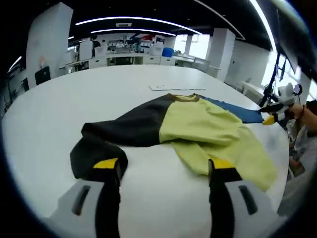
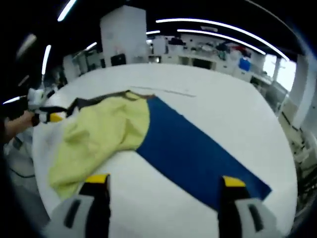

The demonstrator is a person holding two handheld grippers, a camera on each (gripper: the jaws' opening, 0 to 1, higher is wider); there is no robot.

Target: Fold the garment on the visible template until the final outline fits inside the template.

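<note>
Well, garment (image 1: 188, 126) near table (image 1: 74, 99) edge.

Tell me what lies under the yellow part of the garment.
The yellow part lies over one end of a blue sheet on the white table; black cloth sits beside it. How far the blue runs beneath is hidden.

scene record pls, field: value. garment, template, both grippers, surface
garment: black and yellow-green top, partly folded, the yellow-green part lying over the black part
template: blue rectangle flat on the table, the garment covering one end of it
fit: not yet inside the template; the black part spreads onto bare table
left gripper: open, holding nothing, jaws at the garment's near edge
right gripper: open, holding nothing, jaws over the near edges of garment and template
surface: white table
</note>
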